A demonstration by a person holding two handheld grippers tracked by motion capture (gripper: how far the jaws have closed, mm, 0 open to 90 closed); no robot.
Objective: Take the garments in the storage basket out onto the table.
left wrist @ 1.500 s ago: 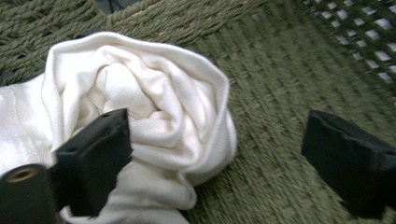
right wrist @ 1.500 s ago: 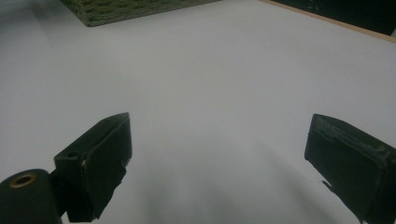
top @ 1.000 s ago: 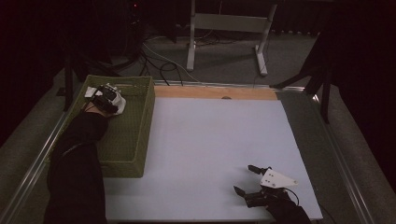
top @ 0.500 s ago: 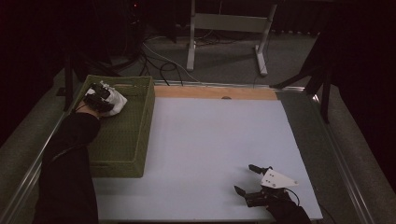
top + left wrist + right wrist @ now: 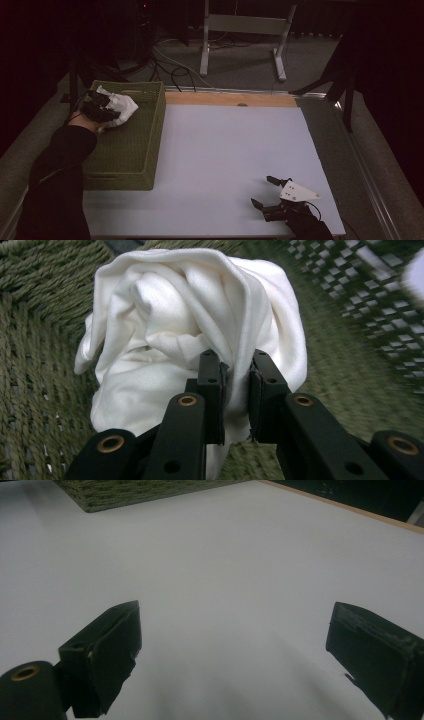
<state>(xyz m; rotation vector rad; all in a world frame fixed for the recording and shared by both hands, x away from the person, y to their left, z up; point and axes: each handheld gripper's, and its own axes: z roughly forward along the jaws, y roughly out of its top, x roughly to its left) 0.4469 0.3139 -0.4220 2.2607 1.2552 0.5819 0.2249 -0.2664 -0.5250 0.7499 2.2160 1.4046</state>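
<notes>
Lab/test rig: dark room w/ white work table (image 5: 225, 150), floor cables (image 5: 175, 60), bare metal stand (image 5: 245, 30).

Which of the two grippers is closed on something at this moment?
The left gripper, over the green basket, pinches the white cloth; the right gripper is open.

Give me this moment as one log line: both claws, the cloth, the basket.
left claw: shut on white cloth | cloth: lifted above green basket | right claw: open, idle over white table
</notes>
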